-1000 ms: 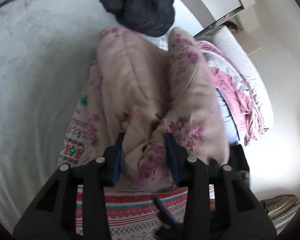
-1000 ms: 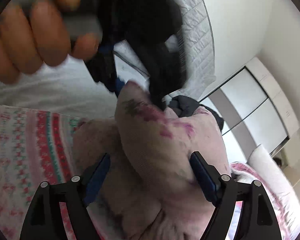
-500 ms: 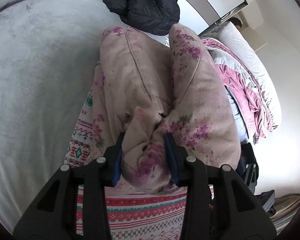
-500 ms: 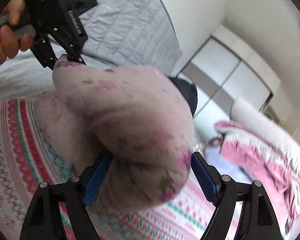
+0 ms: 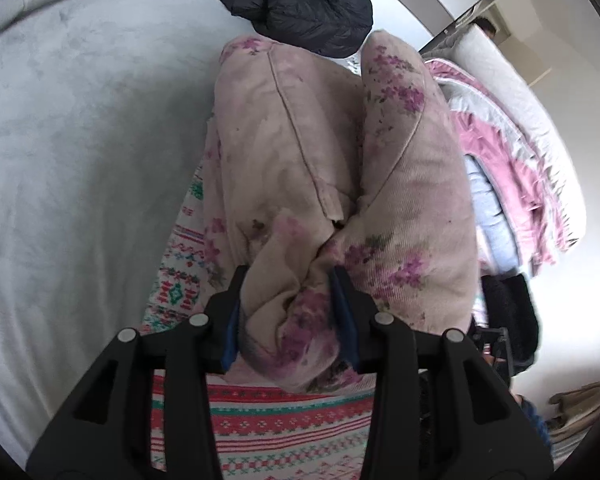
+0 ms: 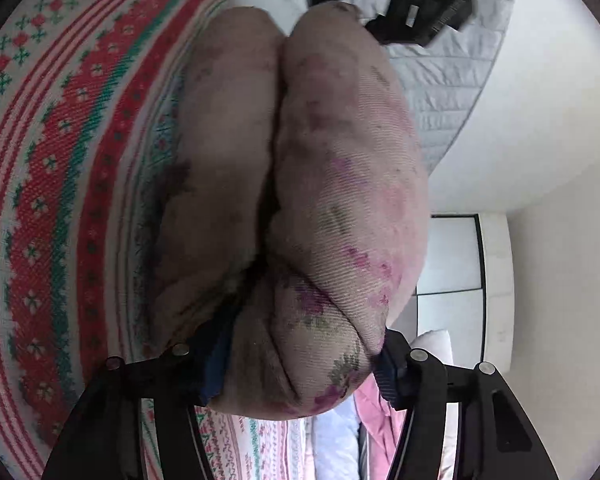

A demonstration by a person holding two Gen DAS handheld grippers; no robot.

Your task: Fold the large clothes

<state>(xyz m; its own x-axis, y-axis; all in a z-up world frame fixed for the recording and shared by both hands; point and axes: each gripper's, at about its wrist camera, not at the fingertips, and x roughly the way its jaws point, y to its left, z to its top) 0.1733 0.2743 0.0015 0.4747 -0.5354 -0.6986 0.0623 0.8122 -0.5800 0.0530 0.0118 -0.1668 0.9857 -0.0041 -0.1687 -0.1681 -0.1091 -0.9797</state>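
Lying doubled along the patterned blanket [image 5: 284, 408], on the bed [image 5: 60, 184] just short of the black jacket [image 5: 300, 0]: a thick, pale floral garment [image 5: 300, 152], quilted by the look of it. Judged soft, bulky and fairly light, springy enough to puff back out of a fold, not slippery, not fragile. Best taken at the bunched end corners, where several layers gather into 1 wad; a pinch of the top layer alone would likely let the lower layers slide.

Left gripper [image 5: 288, 312]: clamped on a wad of that floral cloth at the near end, blue pads pressed into it on both sides.

Right gripper [image 6: 300, 364]: jaws closing on the other bunched end, cloth bulging between them and already meeting both pads.

Hard to make out: sleeves, collar and hem, all buried in the 2 rolls, so the kind of garment stays uncertain. Right of the garment, a pink and white heap [image 5: 508, 152], partly cut off. Far side of the bed in the right wrist view blurred; the dark shape at the top there, possibly the left gripper, not clear.
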